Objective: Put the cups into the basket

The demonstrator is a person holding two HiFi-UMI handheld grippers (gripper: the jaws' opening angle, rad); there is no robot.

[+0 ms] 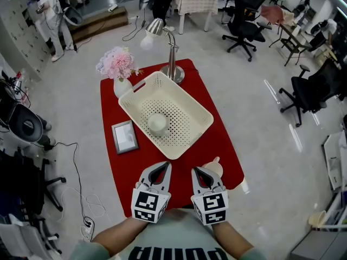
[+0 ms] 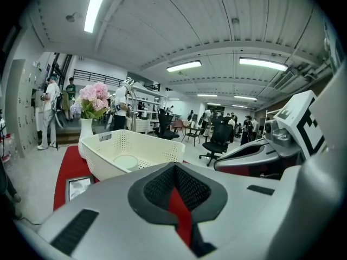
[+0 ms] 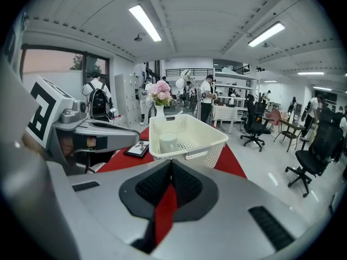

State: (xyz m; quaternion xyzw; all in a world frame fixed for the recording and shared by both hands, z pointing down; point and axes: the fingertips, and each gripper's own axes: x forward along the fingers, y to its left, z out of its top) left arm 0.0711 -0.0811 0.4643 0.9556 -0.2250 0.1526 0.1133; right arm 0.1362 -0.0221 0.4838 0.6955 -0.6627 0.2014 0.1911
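Observation:
A white perforated basket lies on the red table, with one cream cup standing inside it. A second cream cup rests on the table by the front right edge, right beside my right gripper. Both grippers hover side by side over the table's near edge, short of the basket. My left gripper is shut with nothing in it, its tips meeting. The right gripper is shut and empty too. The basket and its cup lie ahead in the right gripper view.
A vase of pink flowers and a silver desk lamp stand behind the basket. A framed picture lies left of it. Office chairs and cables surround the table, and people stand far off.

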